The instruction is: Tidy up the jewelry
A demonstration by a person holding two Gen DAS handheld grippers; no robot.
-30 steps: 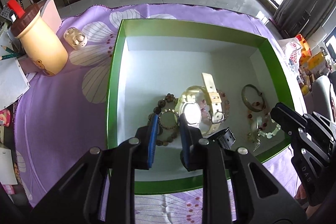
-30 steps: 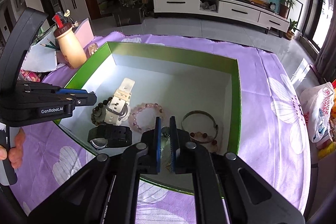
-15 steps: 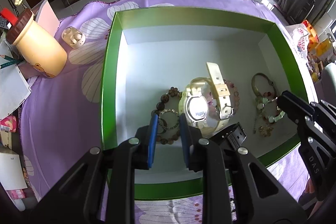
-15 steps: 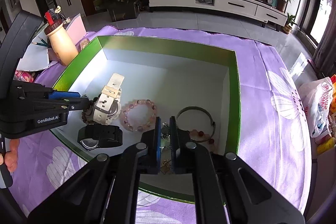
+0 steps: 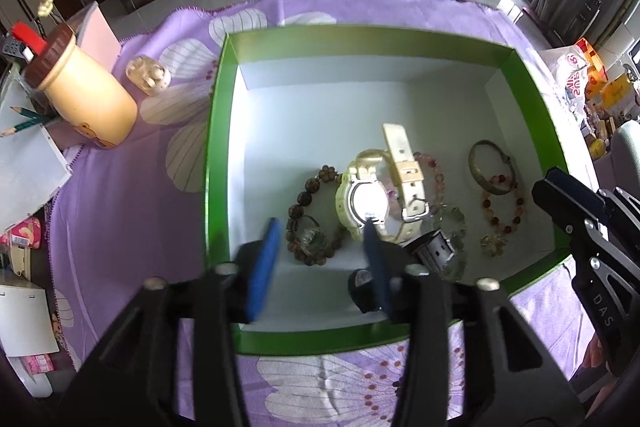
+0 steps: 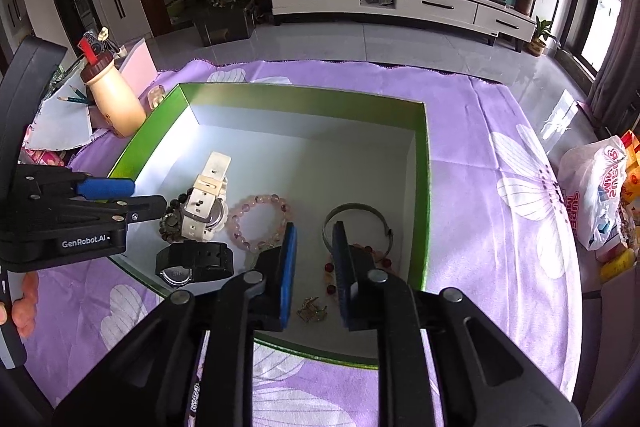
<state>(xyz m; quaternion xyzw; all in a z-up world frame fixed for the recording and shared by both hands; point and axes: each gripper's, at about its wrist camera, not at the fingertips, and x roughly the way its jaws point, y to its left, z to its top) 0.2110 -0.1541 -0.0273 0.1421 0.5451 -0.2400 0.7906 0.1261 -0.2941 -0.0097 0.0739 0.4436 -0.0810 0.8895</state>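
Observation:
A green box (image 5: 218, 163) (image 6: 424, 163) with a white floor holds the jewelry. Inside lie a cream watch (image 5: 368, 199) (image 6: 204, 207), a dark bead bracelet (image 5: 308, 195), a black watch (image 6: 196, 261), a pink bead bracelet (image 6: 256, 223), a metal bangle (image 5: 490, 167) (image 6: 356, 215), a red bead bracelet (image 5: 502, 209) and a small gold piece (image 6: 312, 313). My left gripper (image 5: 320, 239) is open and empty above the dark bracelet. My right gripper (image 6: 314, 251) is open and empty above the gold piece.
A purple flowered cloth (image 6: 500, 167) covers the table. A tan bottle (image 5: 84, 99) with a brown cap, pencils, papers and a small cream case (image 5: 148, 79) stand left of the box. A plastic bag (image 6: 596, 187) lies at the right.
Both grippers have opened from nearly shut. The left gripper has pulled back and up a little from the box floor; the right stays over the near right corner.

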